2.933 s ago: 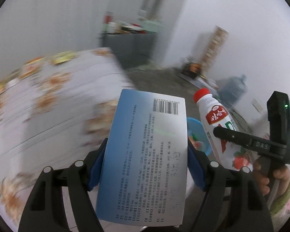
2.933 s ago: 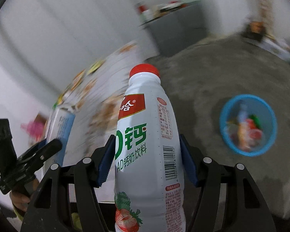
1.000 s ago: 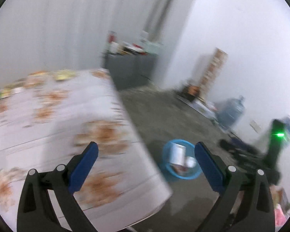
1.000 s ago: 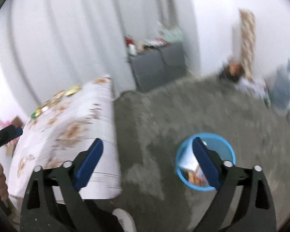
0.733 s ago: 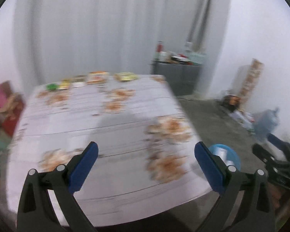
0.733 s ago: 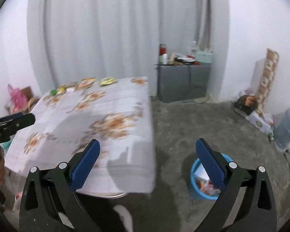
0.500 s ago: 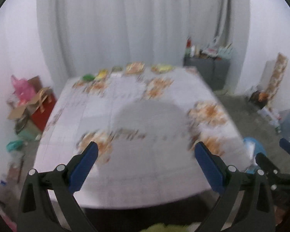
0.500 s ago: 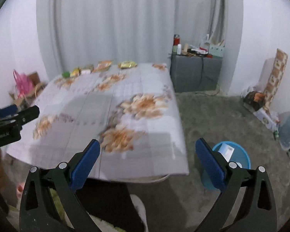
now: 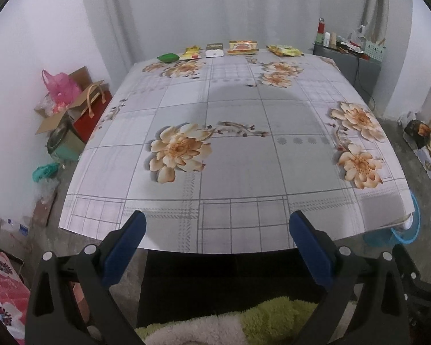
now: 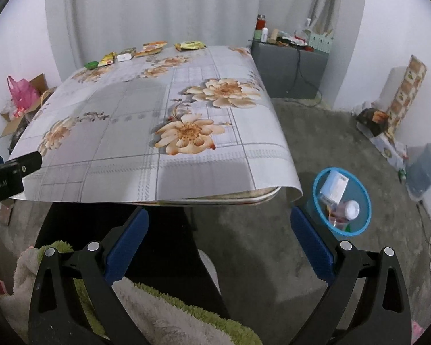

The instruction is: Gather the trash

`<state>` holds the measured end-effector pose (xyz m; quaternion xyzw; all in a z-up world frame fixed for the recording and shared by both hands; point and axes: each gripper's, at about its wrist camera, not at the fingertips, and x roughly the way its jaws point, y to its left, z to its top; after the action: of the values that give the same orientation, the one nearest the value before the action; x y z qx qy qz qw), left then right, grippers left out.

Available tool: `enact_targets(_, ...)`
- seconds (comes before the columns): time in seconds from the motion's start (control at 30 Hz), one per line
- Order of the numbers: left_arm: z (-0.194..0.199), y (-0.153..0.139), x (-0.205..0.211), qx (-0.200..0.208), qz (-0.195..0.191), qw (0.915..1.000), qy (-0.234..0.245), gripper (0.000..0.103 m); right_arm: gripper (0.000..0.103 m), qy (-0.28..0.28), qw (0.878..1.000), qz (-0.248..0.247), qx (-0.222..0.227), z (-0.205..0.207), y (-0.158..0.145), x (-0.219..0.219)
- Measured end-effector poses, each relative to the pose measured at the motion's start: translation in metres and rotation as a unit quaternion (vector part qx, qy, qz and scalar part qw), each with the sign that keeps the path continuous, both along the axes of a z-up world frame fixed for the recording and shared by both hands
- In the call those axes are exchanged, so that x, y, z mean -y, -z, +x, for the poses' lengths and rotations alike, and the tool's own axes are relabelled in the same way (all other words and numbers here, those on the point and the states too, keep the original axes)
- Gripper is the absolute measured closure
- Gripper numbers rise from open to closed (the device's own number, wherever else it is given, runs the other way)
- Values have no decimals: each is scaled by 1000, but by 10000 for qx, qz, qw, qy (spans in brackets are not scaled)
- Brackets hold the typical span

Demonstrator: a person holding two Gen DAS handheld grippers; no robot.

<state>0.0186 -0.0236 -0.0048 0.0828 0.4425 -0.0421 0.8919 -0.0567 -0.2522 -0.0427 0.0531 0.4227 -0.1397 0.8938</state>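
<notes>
Blue-padded left gripper and right gripper gape empty; snack packets line the table's far edge.

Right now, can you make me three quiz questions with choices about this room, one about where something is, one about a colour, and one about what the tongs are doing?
1. Where is the trash bin?
A. On the table
B. On the floor beside the table's near right corner
C. On the grey cabinet

2. What colour is the bin?
A. Blue
B. Red
C. Black

3. What are the left tongs and right tongs doing?
A. Both open, holding nothing
B. Both squeezing a bottle
C. One holding a box

Answers:
1 B, the right wrist view shows it on the grey floor beside the flowered tablecloth.
2 A, its rim and wall are bright blue.
3 A, in both views the blue pads stand wide apart with nothing between them; the snack packets lie untouched at the table's far edge.
</notes>
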Motion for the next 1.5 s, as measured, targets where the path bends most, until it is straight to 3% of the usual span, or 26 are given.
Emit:
enact_targets(0.5,8,6,8,-191,188,9996,26,6,8,308,9994,128,-136,-2,6,10)
enact_targets(0.87,14,-7,-7,85,274,9994,-175,6,8,662,9975,223,-126,-1,5,30)
enact_targets(1.13,4,0,16,8,405,9986,327,6,8,929,9957,45,-47,-4,-1,47)
enact_targets(1.5,0,-1,20,39,422,9986,325,6,8,867,9962,8,-78,-5,1,47)
